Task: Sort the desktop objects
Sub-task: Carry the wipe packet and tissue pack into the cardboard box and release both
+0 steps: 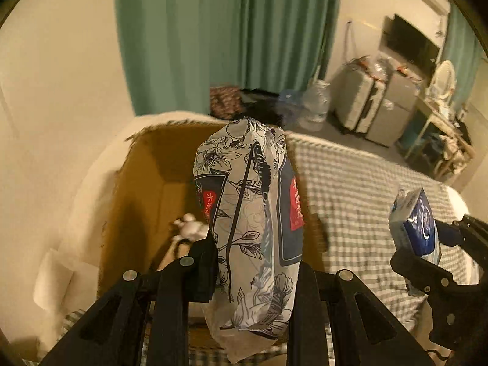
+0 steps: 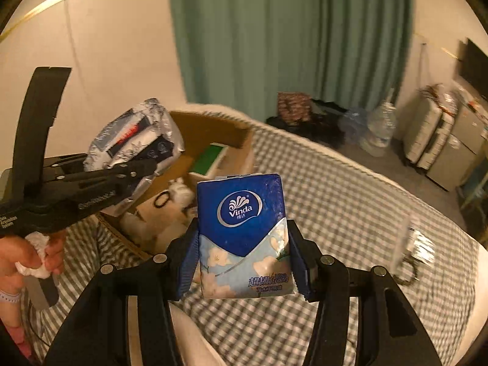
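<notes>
My left gripper (image 1: pixel 254 270) is shut on a floral white-and-navy tissue pack (image 1: pixel 250 213), held in the air over an open cardboard box (image 1: pixel 146 164) on the bed. The same floral pack (image 2: pixel 134 140) and left gripper (image 2: pixel 146 167) show at the left of the right wrist view. My right gripper (image 2: pixel 242 262) is shut on a blue Vinda tissue pack (image 2: pixel 241 222), held above the checked bedspread just right of the cardboard box (image 2: pixel 213 125). In the left wrist view the blue pack (image 1: pixel 416 225) hangs at the right edge.
Inside the box lie a white toy (image 1: pixel 189 228), a green-topped box (image 2: pixel 209 158) and a black ring (image 2: pixel 163 199). A keyring-like item (image 2: pixel 414 253) lies on the checked bedspread (image 2: pixel 350 213). A person's hand (image 2: pixel 27 256) holds the left gripper. Water jugs (image 2: pixel 379 131) and suitcases stand beyond the bed.
</notes>
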